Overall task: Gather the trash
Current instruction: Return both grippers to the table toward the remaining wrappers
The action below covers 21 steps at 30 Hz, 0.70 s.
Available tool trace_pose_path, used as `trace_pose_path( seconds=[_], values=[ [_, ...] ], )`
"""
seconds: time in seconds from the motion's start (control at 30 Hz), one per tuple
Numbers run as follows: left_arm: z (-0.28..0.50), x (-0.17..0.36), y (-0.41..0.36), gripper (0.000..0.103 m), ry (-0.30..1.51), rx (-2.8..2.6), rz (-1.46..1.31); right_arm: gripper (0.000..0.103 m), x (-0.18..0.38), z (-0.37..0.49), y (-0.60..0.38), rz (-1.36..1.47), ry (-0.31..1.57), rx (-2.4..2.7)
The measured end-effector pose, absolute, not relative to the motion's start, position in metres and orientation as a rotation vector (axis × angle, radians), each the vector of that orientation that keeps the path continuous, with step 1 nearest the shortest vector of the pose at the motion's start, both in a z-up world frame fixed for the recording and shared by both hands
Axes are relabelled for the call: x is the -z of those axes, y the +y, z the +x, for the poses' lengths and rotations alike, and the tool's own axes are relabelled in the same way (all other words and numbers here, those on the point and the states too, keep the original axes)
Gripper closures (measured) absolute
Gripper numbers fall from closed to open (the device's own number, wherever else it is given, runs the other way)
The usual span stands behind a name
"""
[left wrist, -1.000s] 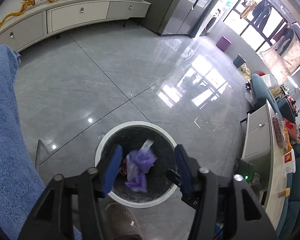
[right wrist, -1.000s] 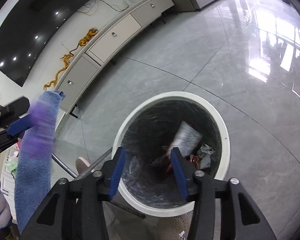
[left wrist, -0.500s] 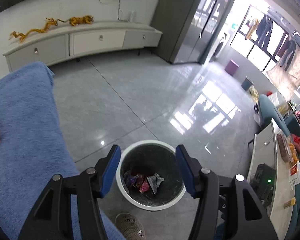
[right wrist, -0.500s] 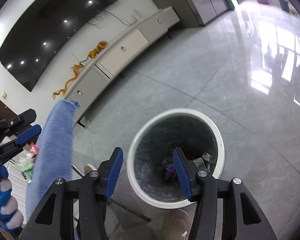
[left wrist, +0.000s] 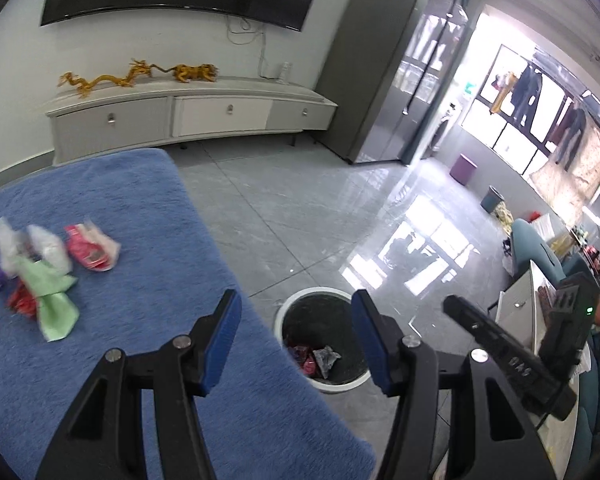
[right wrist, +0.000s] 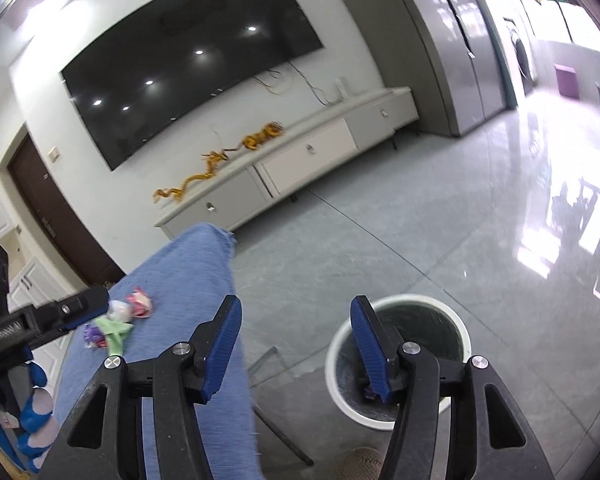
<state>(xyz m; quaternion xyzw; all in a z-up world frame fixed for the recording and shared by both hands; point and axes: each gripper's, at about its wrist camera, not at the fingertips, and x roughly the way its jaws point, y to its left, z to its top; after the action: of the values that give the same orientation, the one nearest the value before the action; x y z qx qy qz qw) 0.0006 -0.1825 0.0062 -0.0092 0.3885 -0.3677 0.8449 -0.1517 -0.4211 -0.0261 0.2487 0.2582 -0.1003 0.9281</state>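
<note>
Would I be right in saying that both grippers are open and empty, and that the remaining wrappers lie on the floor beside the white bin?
Not quite: the wrappers lie on the blue cloth, not the floor, as the left wrist view shows. The rest holds: the left gripper and right gripper are both open and empty, and the white bin stands on the floor.

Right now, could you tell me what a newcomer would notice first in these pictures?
Probably the bright heap of crumpled wrappers lying on the blue cloth at the left. Next, the white-rimmed bin on the grey floor, trash already inside, seen between the open, empty jaws of the left gripper.
</note>
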Motion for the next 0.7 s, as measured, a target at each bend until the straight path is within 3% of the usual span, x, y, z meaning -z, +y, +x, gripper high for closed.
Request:
trace_pose_path(
  seconds=[0.4, 0.7],
  values=[
    [-0.001, -0.020, -0.045, 0.048, 0.783, 0.627, -0.164, 0.047, -0.022, -0.151, -0.346, 0.365, 0.513, 0.132],
    [-0.001, -0.015, 0.011, 0.048, 0.761, 0.546, -0.250, 0.044, -0.035, -0.153, -0.317, 0.298, 0.504, 0.098]
  ],
)
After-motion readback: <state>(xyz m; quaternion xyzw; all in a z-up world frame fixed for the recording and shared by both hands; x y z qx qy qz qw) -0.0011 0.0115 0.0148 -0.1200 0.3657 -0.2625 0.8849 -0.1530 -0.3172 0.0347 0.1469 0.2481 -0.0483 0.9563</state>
